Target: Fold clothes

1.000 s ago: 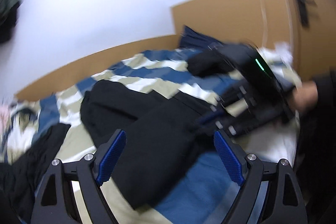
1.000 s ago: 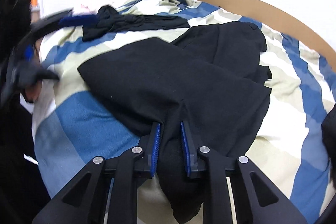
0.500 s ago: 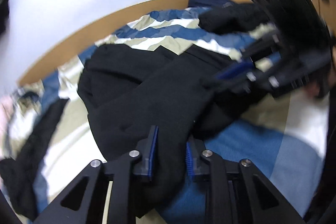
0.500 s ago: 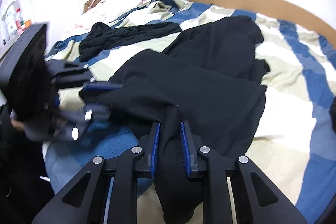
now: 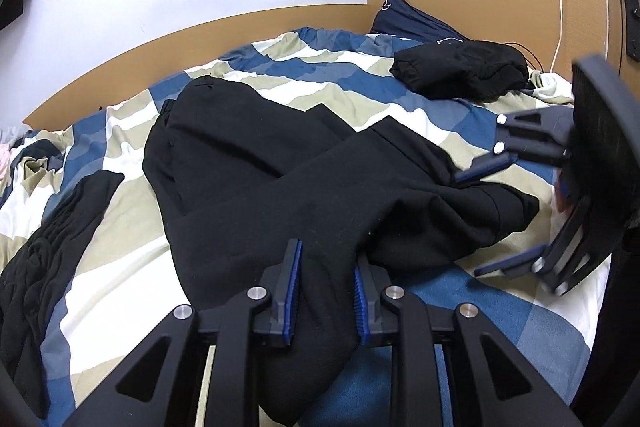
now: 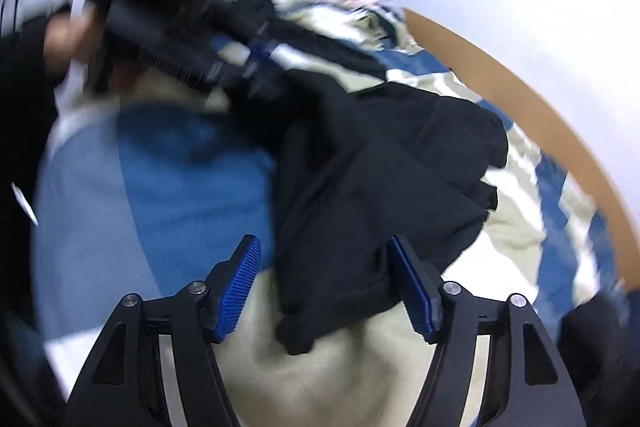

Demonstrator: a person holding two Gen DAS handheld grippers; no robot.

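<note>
black trousers [image 5: 304, 163] pinched in left gripper [image 5: 325, 287]

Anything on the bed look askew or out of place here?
The black garment lies crumpled and twisted across the striped duvet, not flat. The left claw grips one bunched end; the right claw is opening, fabric loose between its pads.

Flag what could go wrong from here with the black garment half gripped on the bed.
1. Only the left gripper clamps the black garment; the right gripper is opening, fabric lying loose between its pads, so a pull may skew the fold.
2. The garment lies bunched and overlapped, so creases may get folded in.
3. The striped duvet could snag in the next grasp.
</note>
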